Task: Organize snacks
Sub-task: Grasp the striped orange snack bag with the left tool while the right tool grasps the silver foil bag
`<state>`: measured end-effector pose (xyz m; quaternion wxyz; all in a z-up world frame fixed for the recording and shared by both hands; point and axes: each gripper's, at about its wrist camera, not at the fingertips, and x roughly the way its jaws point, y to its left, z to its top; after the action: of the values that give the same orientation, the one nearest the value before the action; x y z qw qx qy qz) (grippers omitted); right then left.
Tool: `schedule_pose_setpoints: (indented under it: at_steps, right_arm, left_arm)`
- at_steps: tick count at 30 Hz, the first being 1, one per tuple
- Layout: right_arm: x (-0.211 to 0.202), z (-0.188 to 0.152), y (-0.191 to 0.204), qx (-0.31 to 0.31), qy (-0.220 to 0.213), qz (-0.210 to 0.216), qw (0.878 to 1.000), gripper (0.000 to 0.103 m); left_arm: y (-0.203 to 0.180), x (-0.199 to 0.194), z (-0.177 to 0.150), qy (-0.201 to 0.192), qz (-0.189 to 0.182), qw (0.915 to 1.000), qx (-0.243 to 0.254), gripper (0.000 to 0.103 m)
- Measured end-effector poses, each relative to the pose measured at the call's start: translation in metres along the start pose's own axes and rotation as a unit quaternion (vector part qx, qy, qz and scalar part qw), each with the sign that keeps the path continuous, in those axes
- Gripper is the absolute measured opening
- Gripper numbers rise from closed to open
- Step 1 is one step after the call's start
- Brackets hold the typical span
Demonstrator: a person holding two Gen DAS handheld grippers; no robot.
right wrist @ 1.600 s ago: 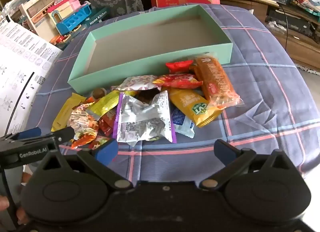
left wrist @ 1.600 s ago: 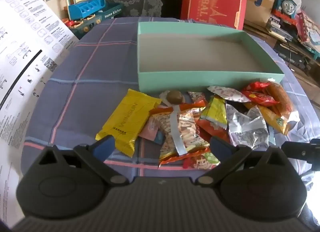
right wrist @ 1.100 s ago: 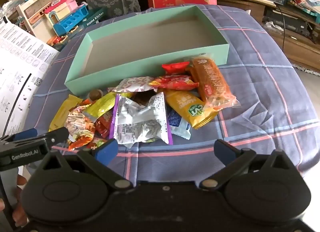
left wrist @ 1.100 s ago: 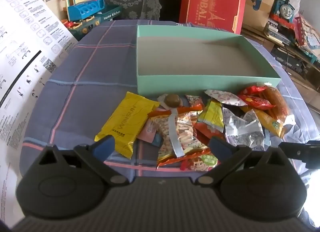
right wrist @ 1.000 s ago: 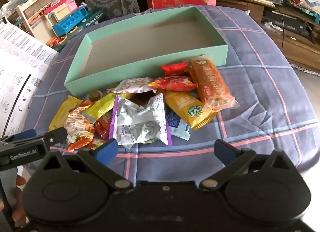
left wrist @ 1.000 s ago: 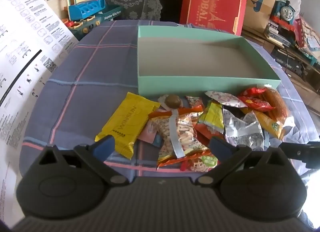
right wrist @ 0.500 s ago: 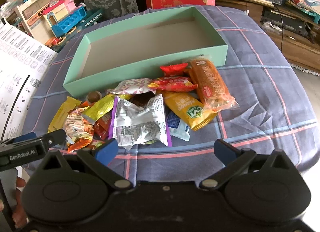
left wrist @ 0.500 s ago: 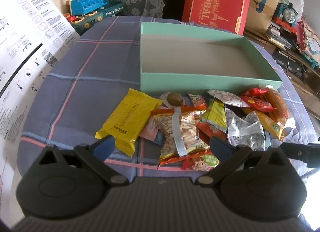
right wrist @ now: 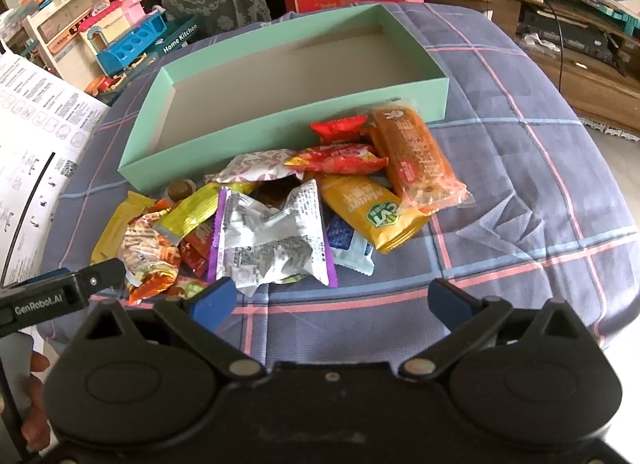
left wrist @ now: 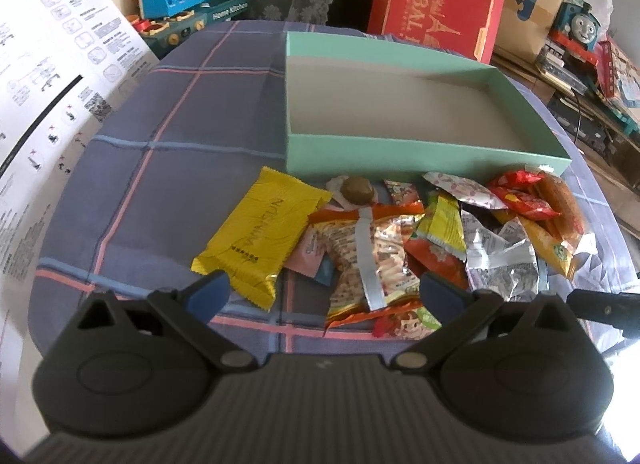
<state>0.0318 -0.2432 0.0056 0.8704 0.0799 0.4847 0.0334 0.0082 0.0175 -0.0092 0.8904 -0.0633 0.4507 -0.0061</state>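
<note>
- Step, as I judge it: the very start. The box holds nothing and every snack lies outside it, so the first pick is not yet made.
- Left gripper: released, fingers spread wide, grasping nothing. It hangs above the near left end of the snack pile, on the cloth-covered worktop.
- Yellow pack: leftmost of the pile, lying flat on the cloth. Its long axis runs on a diagonal from near-left to far-right, the far end pointing toward the box's left corner. It overlaps little else, so it looks the easiest first pick for the left gripper; the jaws would need to turn to close across its short side.
- Striped pack: just right of the yellow one, partly over its neighbours, with its long axis running roughly away from the camera toward the box. A brown ball sits at its far end, near the box wall.
- Box: beyond the pile, its long axis running left to right, its open side up and its near wall just beside the farthest snacks.
- Silver pack: middle of the pile, crumpled, nearest the right gripper.
- Orange bar: right end of the pile, its long axis running from the box wall toward the near right.
- Right gripper: also released and holding nothing, above the cloth at the pile's near edge.
</note>
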Motion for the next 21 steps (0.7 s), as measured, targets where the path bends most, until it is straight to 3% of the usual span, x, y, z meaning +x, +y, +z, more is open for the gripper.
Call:
schedule_pose_setpoints:
  at_steps: [8,9,10,11,12,13,18,21]
  right_arm:
    - [0.008,0.004,-0.006,0.018,0.008,0.013,1.0,0.103]
    - [0.009,0.005,-0.007,0.021,0.01,0.014,1.0,0.103]
    - [0.01,0.005,-0.007,0.023,0.01,0.014,1.0,0.103]
    - [0.01,0.006,-0.007,0.025,0.011,0.015,1.0,0.103]
    - [0.011,0.007,-0.007,0.025,0.01,0.018,0.999,0.103]
    - [0.012,0.008,-0.007,0.025,0.01,0.022,0.999,0.103]
    - [0.024,0.018,0.005,-0.001,-0.005,0.048,0.999,0.103]
    - [0.037,0.024,0.018,-0.024,-0.007,0.057,0.998,0.1]
  left_arm:
    - [-0.016,0.034,0.012,0.027,-0.018,0.9992,0.022,0.103]
    - [-0.018,0.037,0.012,0.026,-0.02,0.9991,0.025,0.098]
    - [-0.019,0.039,0.011,0.025,-0.021,0.9991,0.027,0.079]
    - [-0.019,0.043,0.011,0.03,-0.026,0.9988,0.027,0.07]
    - [-0.019,0.046,0.011,0.038,-0.037,0.9983,0.023,0.053]
    - [-0.017,0.048,0.011,0.043,-0.048,0.9978,0.016,0.045]
    - [-0.012,0.047,0.008,0.042,-0.051,0.9977,0.014,0.044]
    - [-0.007,0.048,0.008,0.05,-0.05,0.9974,0.009,0.049]
